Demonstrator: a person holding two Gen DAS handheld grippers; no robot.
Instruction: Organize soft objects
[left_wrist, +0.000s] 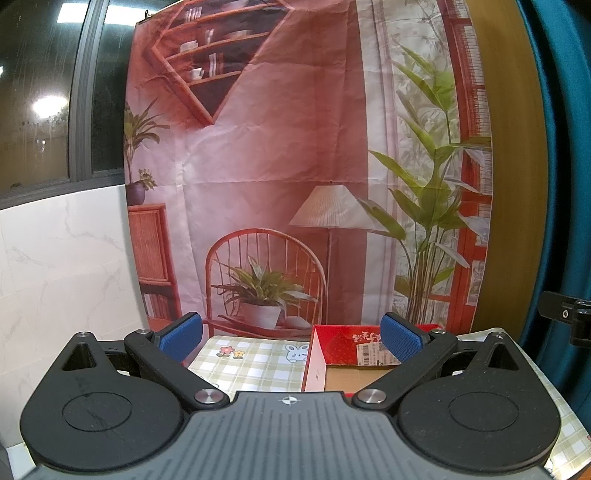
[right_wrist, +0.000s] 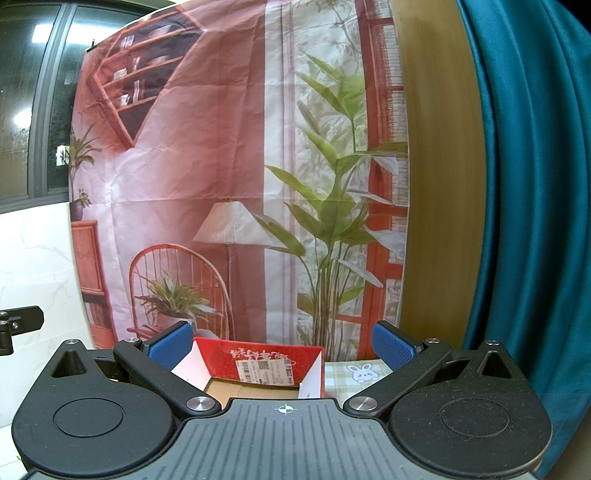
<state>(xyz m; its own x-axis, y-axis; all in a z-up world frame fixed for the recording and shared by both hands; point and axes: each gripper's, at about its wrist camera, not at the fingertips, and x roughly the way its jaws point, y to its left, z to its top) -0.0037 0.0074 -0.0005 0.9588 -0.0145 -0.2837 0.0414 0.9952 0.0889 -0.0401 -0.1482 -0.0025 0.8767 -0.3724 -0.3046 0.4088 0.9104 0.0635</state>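
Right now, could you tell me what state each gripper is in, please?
Left gripper: open, holding nothing, above the checked tablecloth.
Right gripper: open, holding nothing, facing the red box.

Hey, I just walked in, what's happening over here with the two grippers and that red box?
A person is holding two handheld grippers above a table covered in a green checked cloth with bunny prints. Both the left gripper and the right gripper are open and hold nothing. A red cardboard box with a shipping label sits open on the cloth ahead of them; the part of its inside that shows is bare cardboard. No soft objects are in view, so no sorting is visible yet.
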